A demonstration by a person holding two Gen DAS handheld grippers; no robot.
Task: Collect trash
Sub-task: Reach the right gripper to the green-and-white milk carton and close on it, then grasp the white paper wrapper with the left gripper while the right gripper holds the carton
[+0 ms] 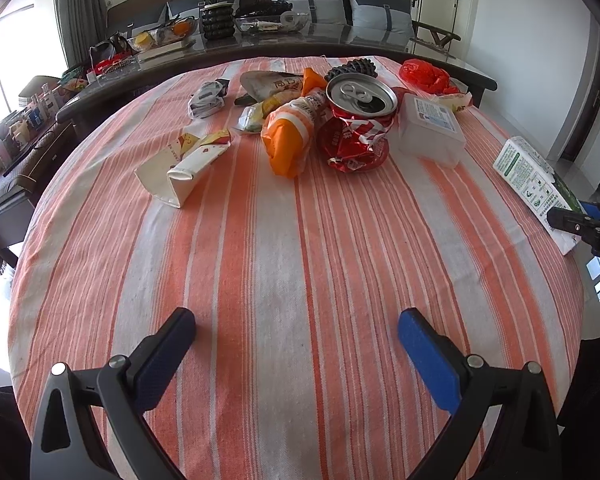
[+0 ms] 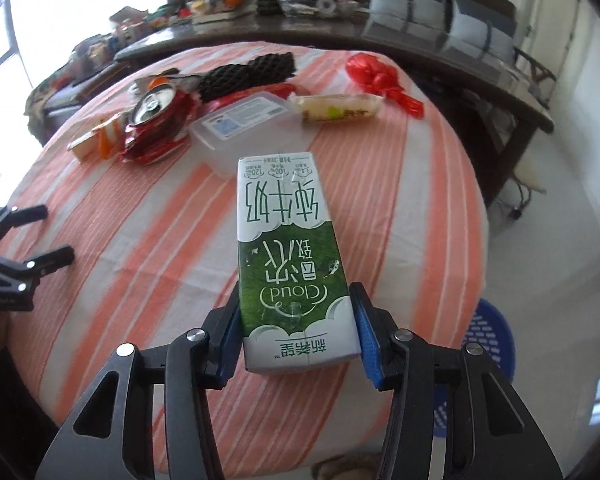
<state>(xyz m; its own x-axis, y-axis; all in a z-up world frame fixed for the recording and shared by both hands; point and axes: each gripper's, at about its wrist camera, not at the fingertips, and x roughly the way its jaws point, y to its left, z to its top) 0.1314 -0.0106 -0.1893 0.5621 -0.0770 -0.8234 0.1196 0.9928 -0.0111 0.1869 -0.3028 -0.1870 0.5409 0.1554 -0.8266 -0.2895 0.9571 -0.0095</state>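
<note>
My right gripper (image 2: 296,320) is shut on a green and white milk carton (image 2: 288,256) near the table's right edge; the carton also shows in the left wrist view (image 1: 536,176). My left gripper (image 1: 296,324) is open and empty above the striped tablecloth (image 1: 260,260). Trash lies at the far side: a crushed red can (image 1: 358,128), an orange wrapper (image 1: 288,136), a white paper carton (image 1: 184,164), a clear plastic box (image 1: 430,128), a red plastic bag (image 1: 426,74) and a black foam net (image 1: 352,68).
A blue basket (image 2: 488,344) stands on the floor right of the table. A dark counter (image 1: 260,48) with a plant and clutter runs behind the table. A packaged snack (image 2: 336,108) lies beside the plastic box.
</note>
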